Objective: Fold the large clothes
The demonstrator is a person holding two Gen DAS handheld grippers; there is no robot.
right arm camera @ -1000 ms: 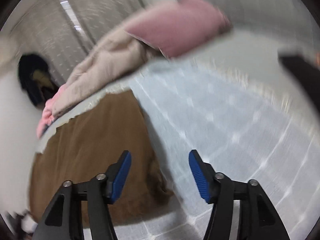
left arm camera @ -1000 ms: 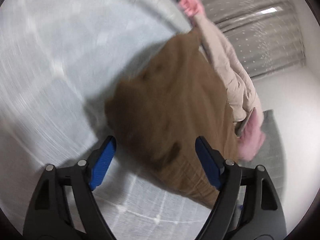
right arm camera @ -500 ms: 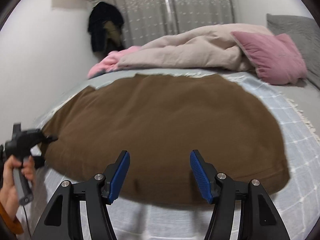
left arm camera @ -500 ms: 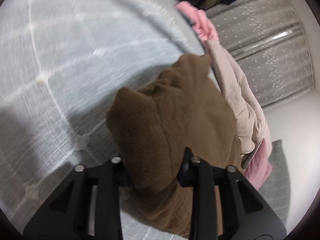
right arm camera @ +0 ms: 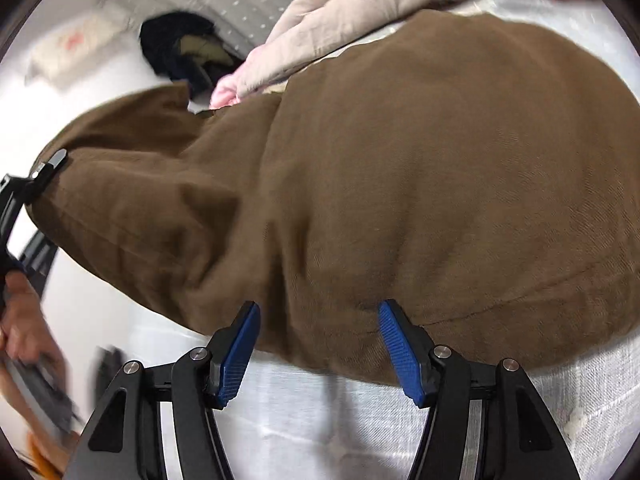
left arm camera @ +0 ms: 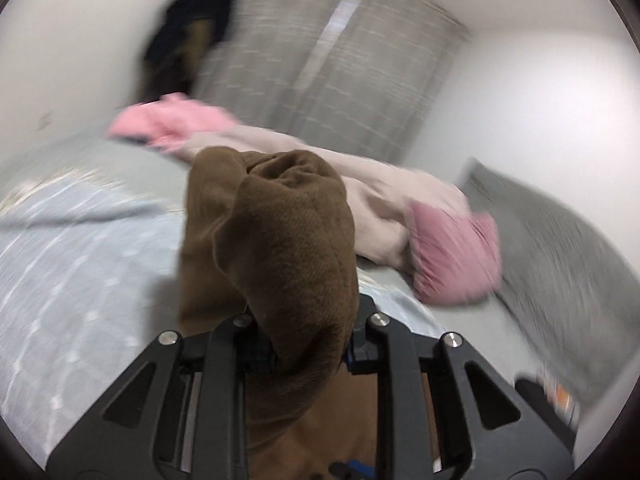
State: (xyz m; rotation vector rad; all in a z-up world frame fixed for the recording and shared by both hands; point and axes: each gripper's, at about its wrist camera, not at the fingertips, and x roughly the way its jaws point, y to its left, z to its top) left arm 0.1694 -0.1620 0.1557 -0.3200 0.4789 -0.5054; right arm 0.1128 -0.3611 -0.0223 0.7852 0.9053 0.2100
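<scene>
The left hand-held gripper [left arm camera: 308, 354] has just clamped down on a bunched corner of the big brown woven garment [right arm camera: 420, 168] and holds it up off the pale blue checked bed cover [left arm camera: 80, 264] — the right hand-held gripper [right arm camera: 318, 350] gapes wide at the hem at 6 o'clock, gripping nothing.

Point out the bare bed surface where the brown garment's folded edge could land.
Free: pale bedspread under the open right gripper, below the brown garment. Crowded: the far side, with beige duvet and pink pillow.
</scene>
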